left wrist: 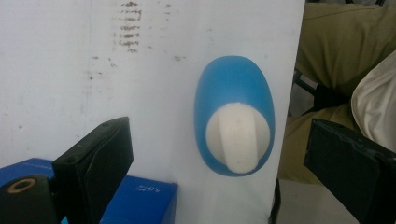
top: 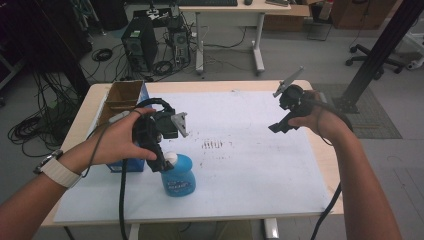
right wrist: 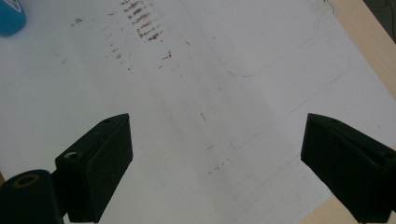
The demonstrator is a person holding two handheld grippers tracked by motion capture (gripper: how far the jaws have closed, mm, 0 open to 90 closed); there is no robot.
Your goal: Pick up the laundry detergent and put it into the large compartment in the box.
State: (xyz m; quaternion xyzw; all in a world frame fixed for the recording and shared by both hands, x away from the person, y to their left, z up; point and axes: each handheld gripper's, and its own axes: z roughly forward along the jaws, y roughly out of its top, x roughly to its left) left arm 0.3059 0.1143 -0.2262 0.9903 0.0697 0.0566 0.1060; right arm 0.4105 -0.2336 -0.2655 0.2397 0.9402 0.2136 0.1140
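Left tongs (top: 161, 161) hang wide open above a blue bottle (top: 178, 175), gripping nothing.

The blue bottle stands upright near the front left of the desk (top: 260, 150), on its white sheet, just beside a blue box (left wrist: 140, 198). In the left gripper view, its white cap (left wrist: 238, 137) lies between the two spread jaws, nearer the right one, touching neither. The right tongs (top: 280, 127) are held well apart over the desk's right side, jaws also spread wide and empty above bare sheet.
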